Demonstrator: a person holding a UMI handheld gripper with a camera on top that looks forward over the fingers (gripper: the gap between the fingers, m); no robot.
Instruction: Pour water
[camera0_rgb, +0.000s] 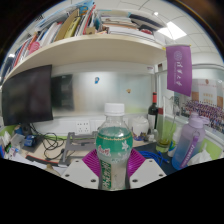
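Observation:
A clear plastic water bottle (114, 148) with a green label and a white cap stands upright between my fingers, close in front of the camera. My gripper (113, 165) is shut on the bottle, with the magenta pads (92, 161) pressing on its two sides at label height. The bottle's base is hidden below the fingers. To the right, beyond the fingers, stands a bluish clear bottle (187, 143) on the desk.
A dark monitor (26, 94) stands at the left over tangled cables (48, 146). A dark wine bottle (153, 113) stands at the back right. A shelf of books (80, 45) runs overhead, with a purple banner (179, 68) at the right.

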